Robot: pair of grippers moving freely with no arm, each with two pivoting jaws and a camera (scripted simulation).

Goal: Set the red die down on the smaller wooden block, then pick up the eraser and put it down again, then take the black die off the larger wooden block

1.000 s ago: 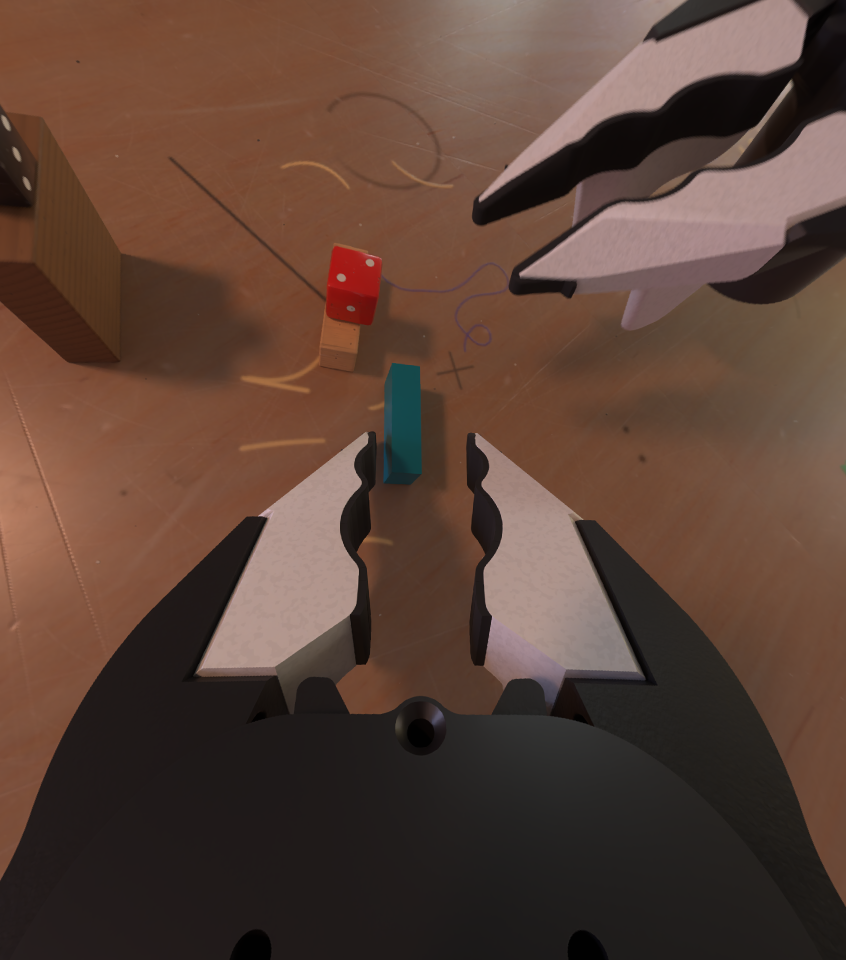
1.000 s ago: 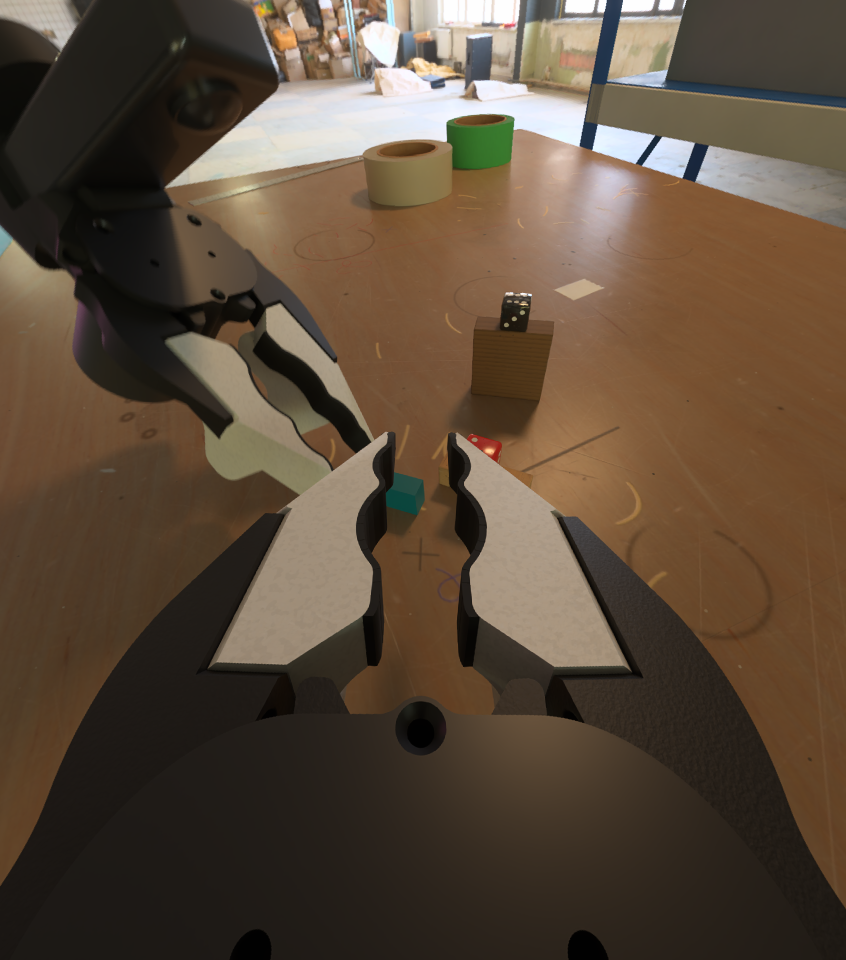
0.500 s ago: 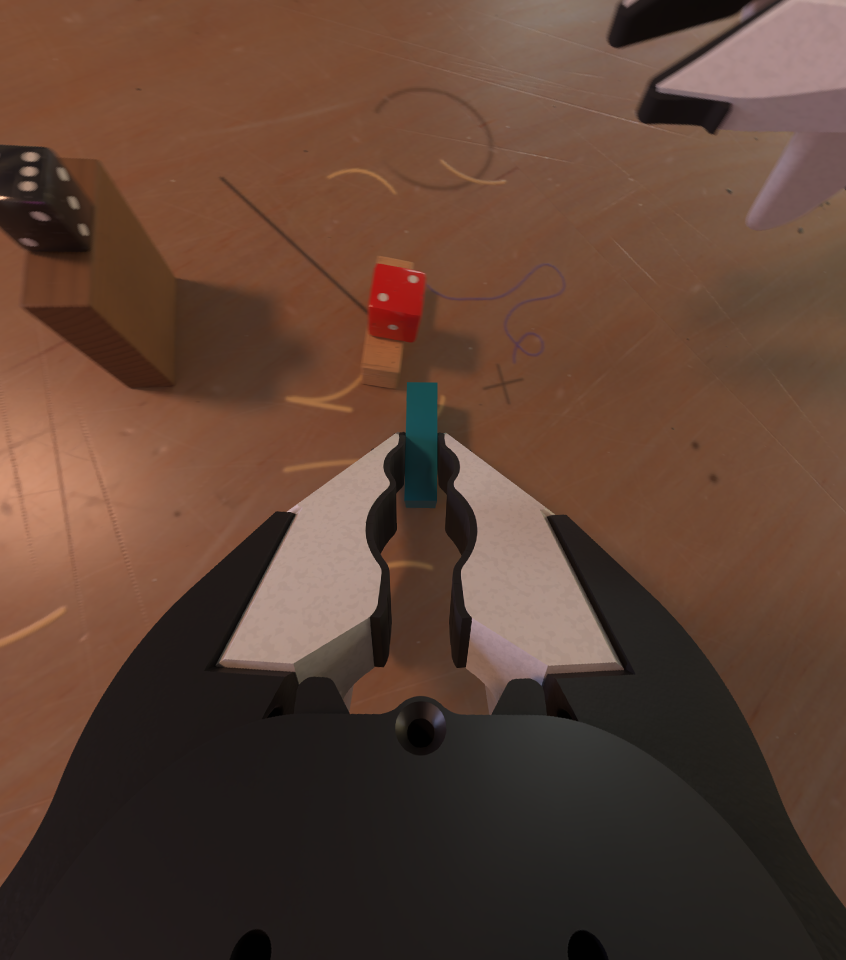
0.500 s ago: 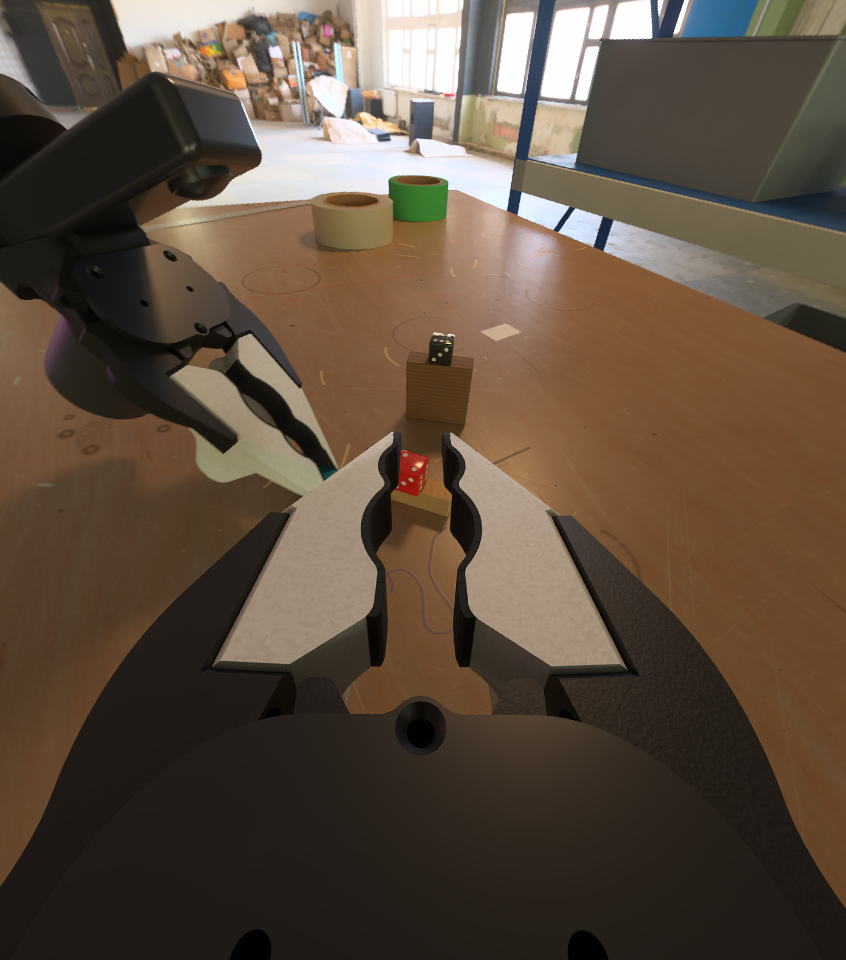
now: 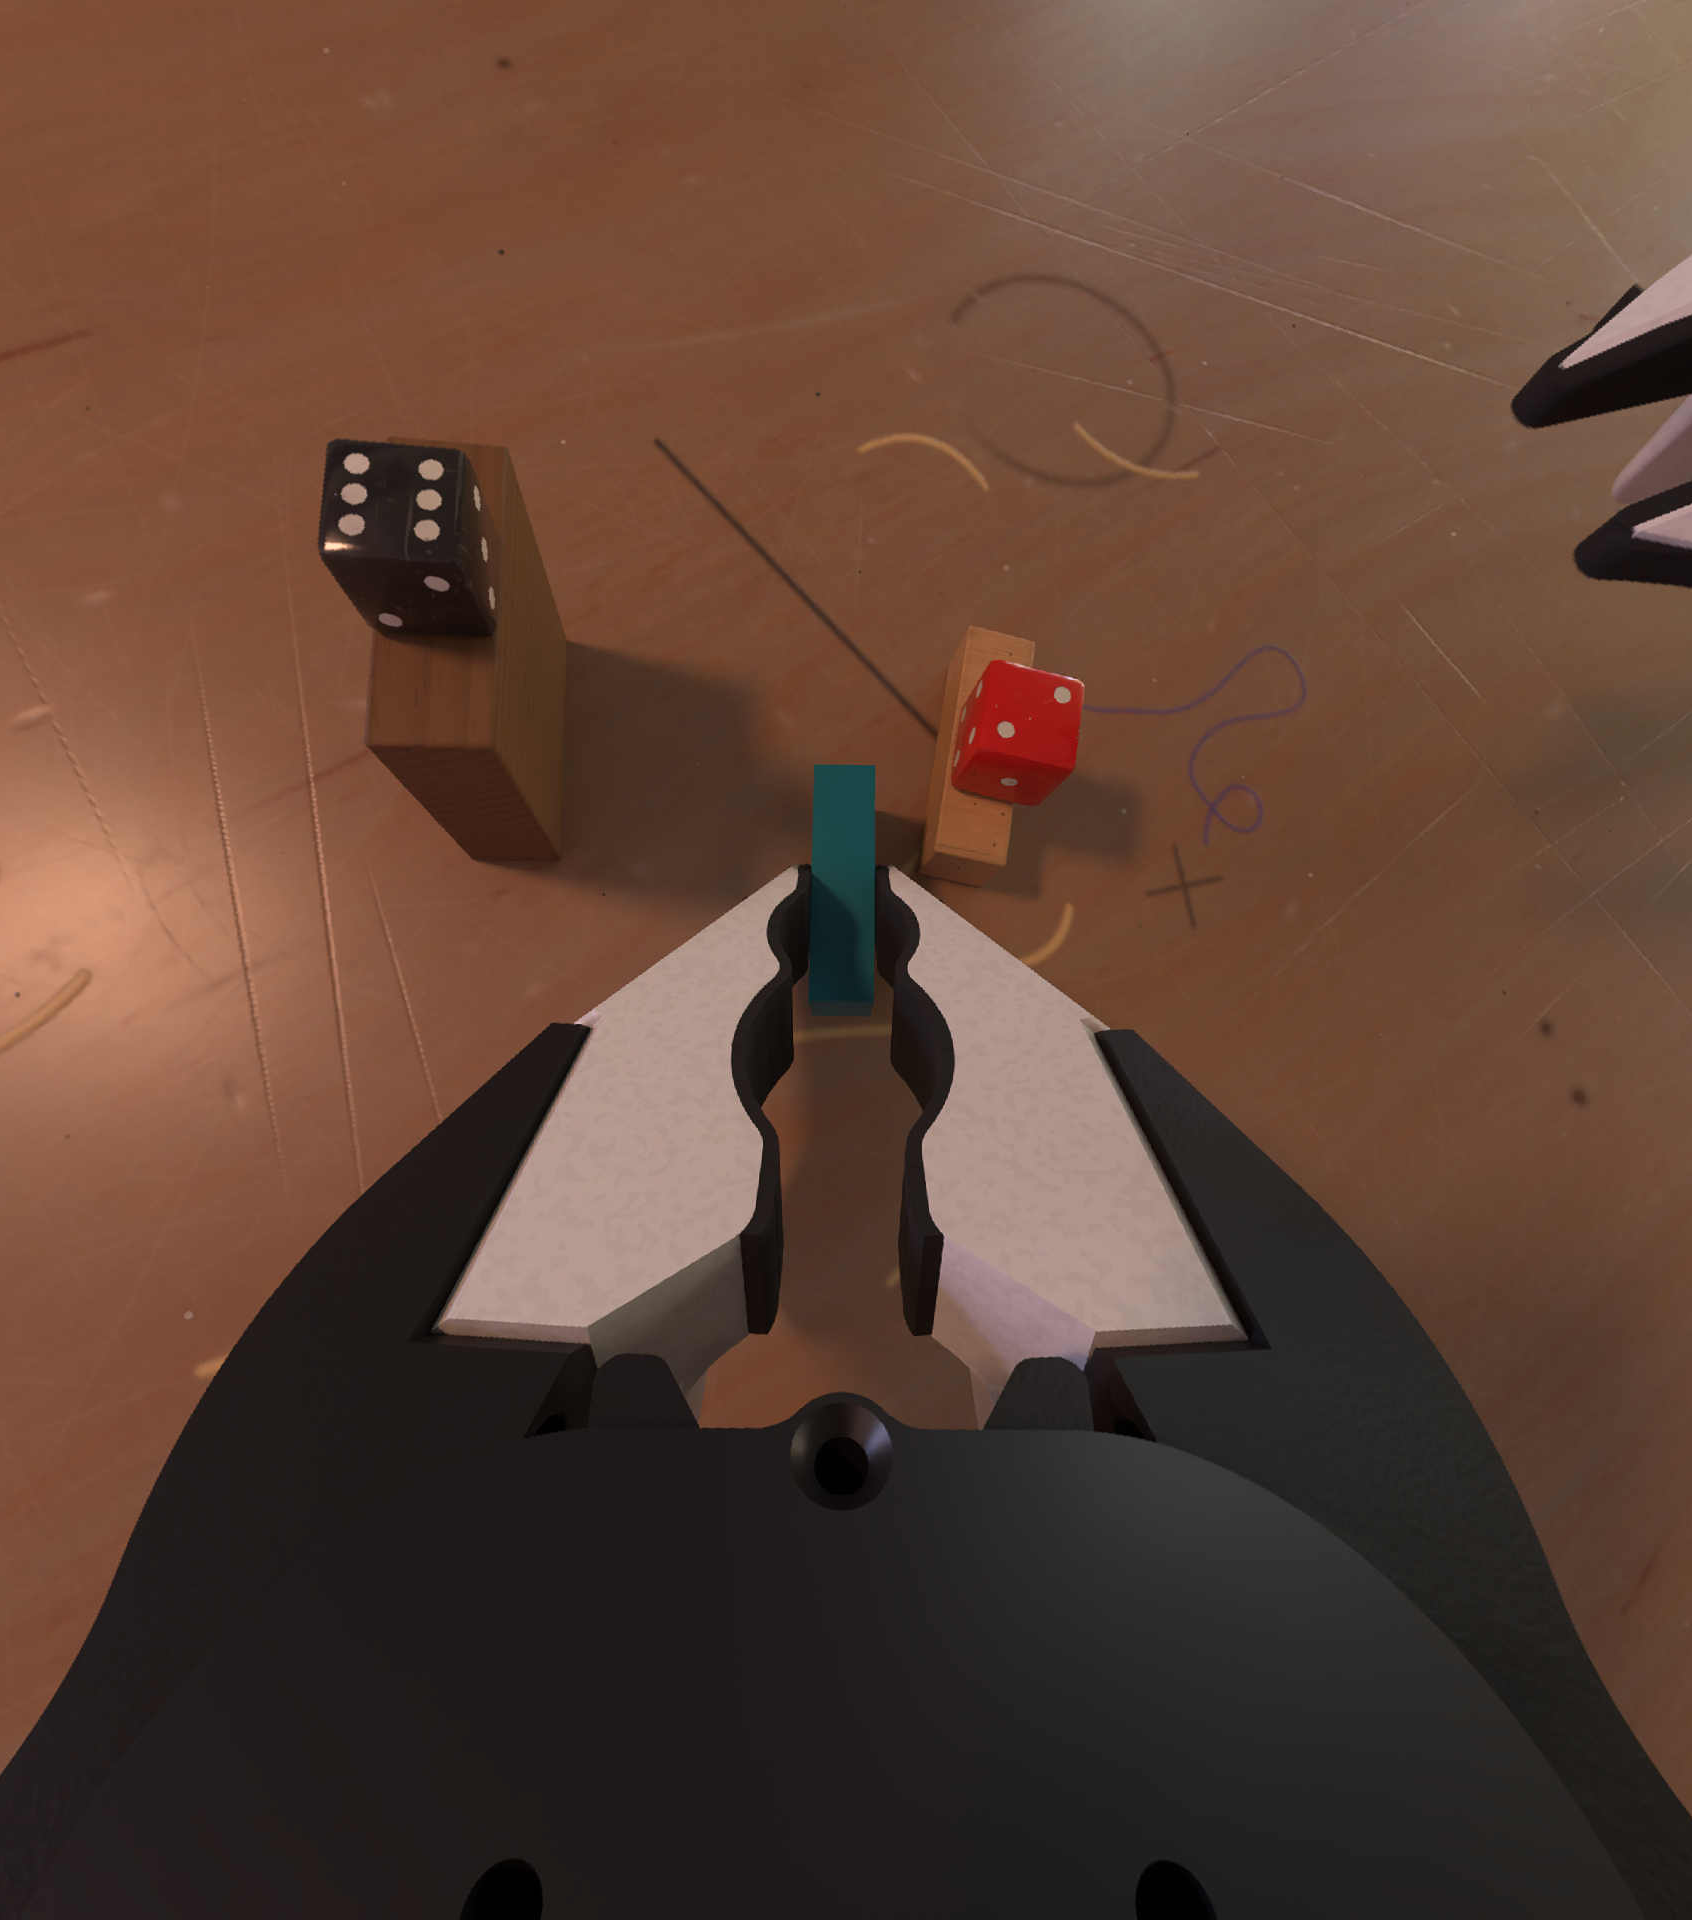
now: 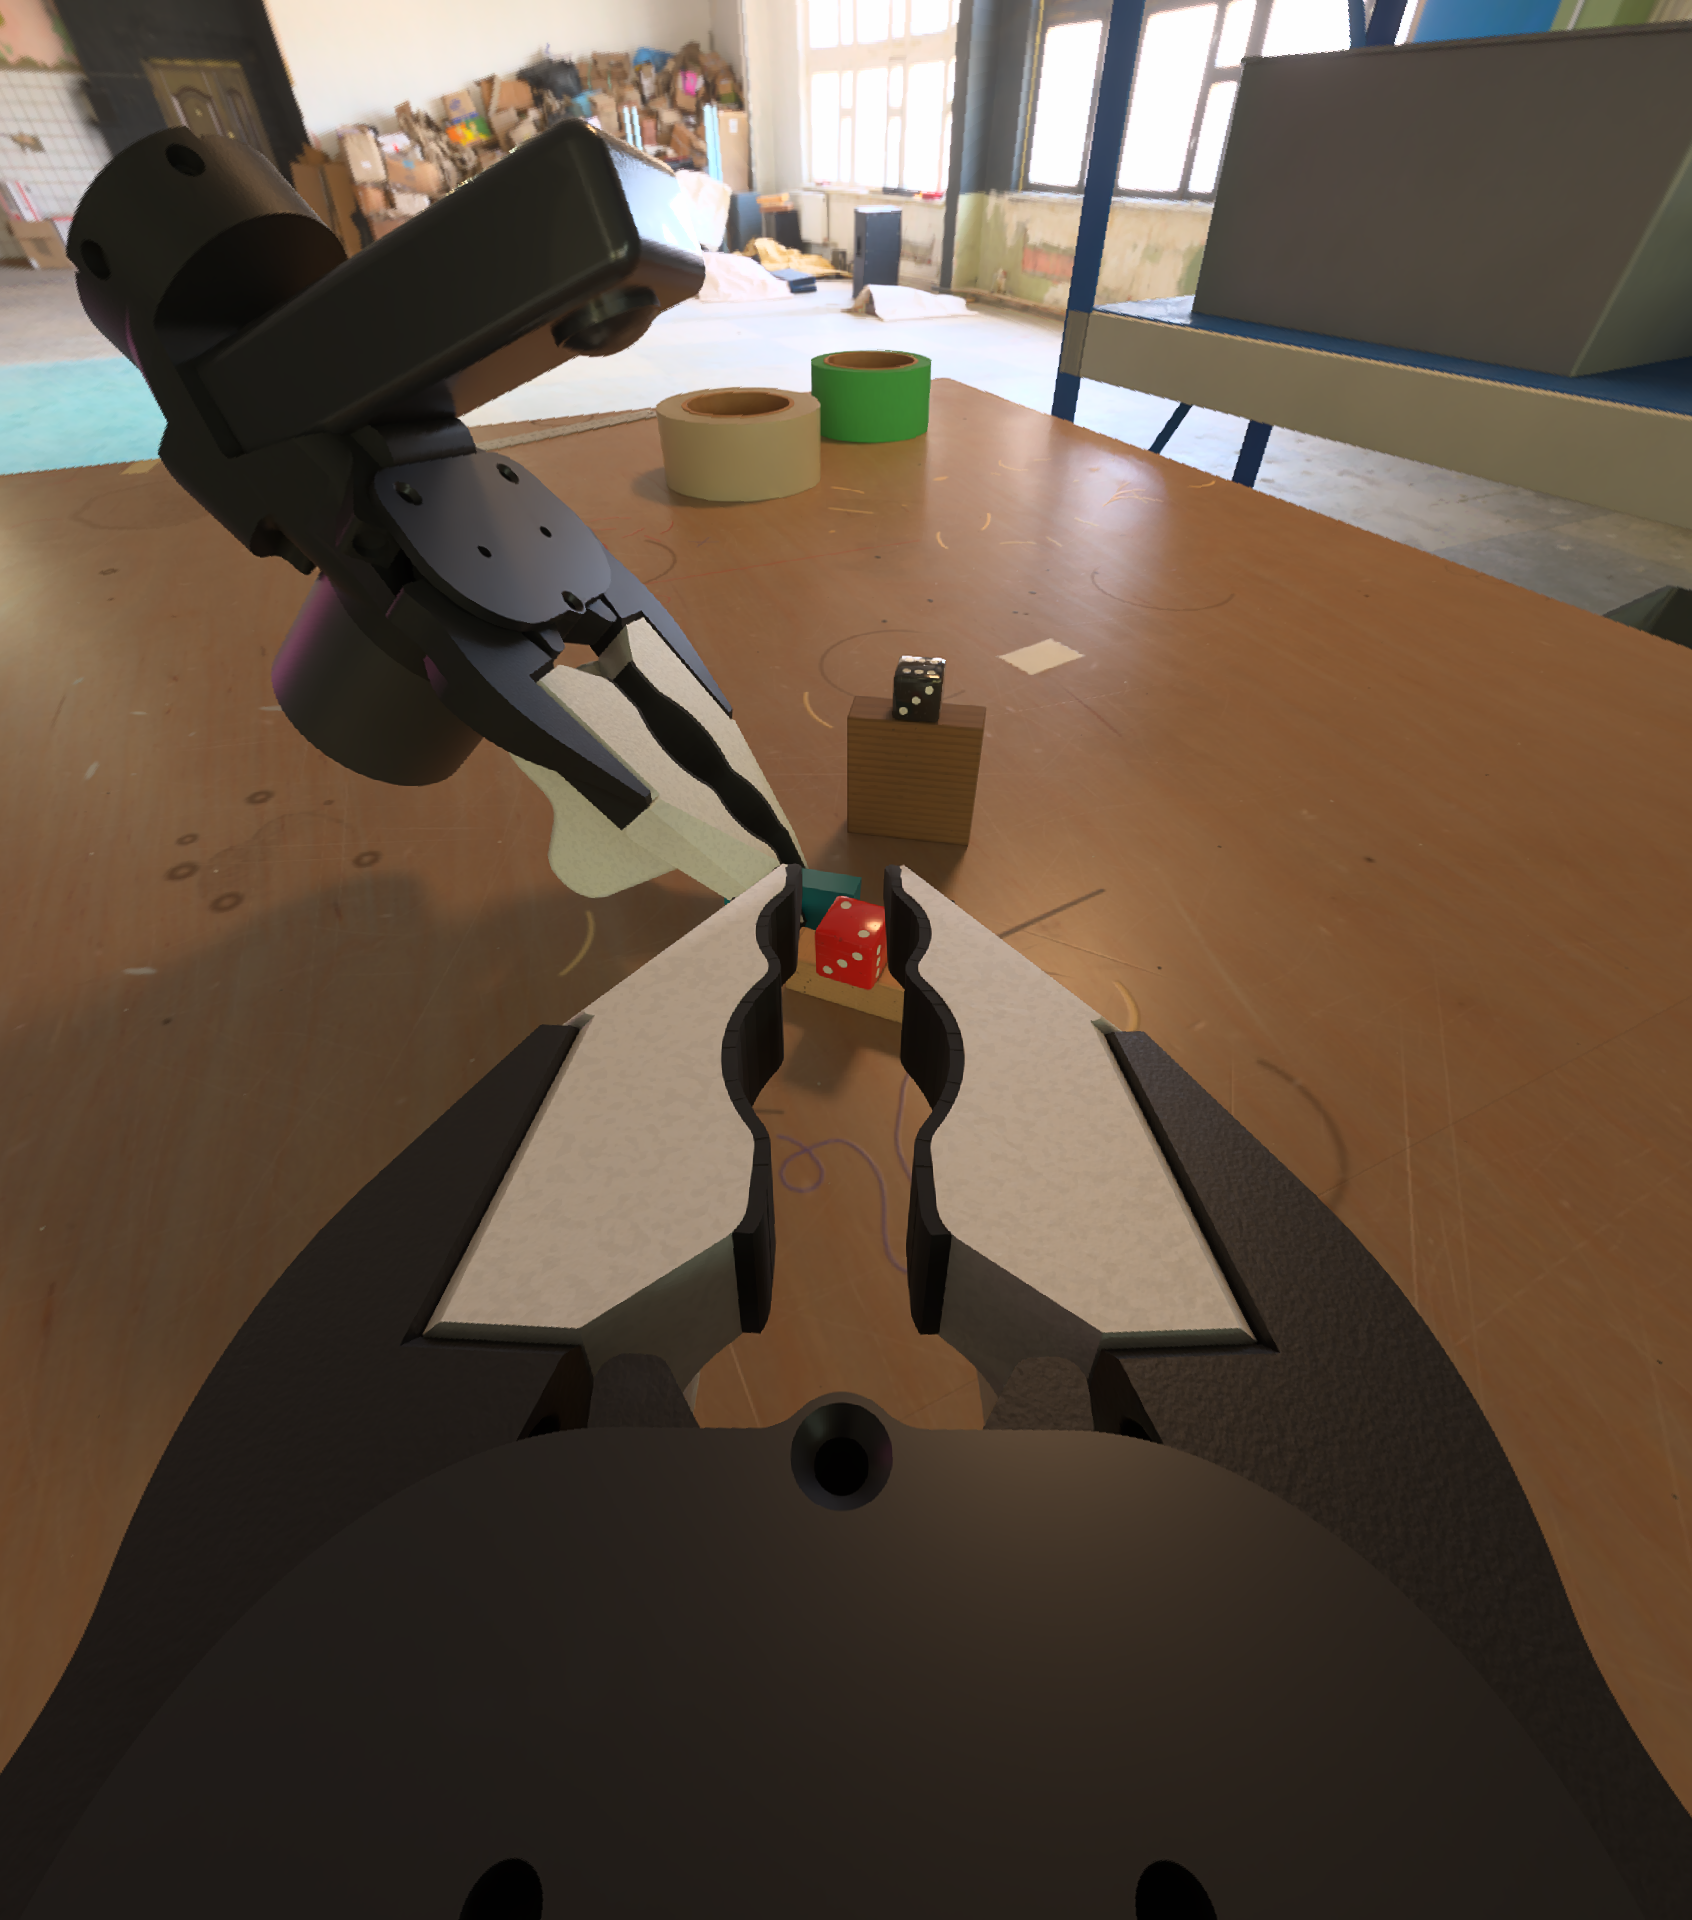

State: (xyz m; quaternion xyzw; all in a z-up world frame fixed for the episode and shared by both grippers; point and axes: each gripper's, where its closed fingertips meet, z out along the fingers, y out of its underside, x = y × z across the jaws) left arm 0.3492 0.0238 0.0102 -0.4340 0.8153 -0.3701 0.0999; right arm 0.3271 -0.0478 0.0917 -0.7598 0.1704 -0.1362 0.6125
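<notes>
My left gripper (image 5: pixel 842 883) is shut on the teal eraser (image 5: pixel 842 821), which stands on edge between the fingertips. The red die (image 5: pixel 1018 727) sits on the smaller wooden block (image 5: pixel 972 842) just right of the eraser. The black die (image 5: pixel 406 535) sits on the larger wooden block (image 5: pixel 483 748) at the left. My right gripper (image 6: pixel 842 883) is open with a narrow gap and empty, held back from the red die (image 6: pixel 850 940). The right wrist view also shows the left gripper (image 6: pixel 785 857), the eraser (image 6: pixel 829 888), the black die (image 6: pixel 918 689) and the larger block (image 6: pixel 913 774).
A beige tape roll (image 6: pixel 738 442) and a green tape roll (image 6: pixel 870 395) stand at the far end of the wooden table (image 6: pixel 1341 831). A blue shelf frame with a grey bin (image 6: pixel 1496 197) stands beyond the right edge. The right gripper (image 5: pixel 1559 483) shows at the left view's right edge.
My left gripper closed on the eraser and shifted left with it. My right gripper drew back and up from the red die, which stays on the smaller block.
</notes>
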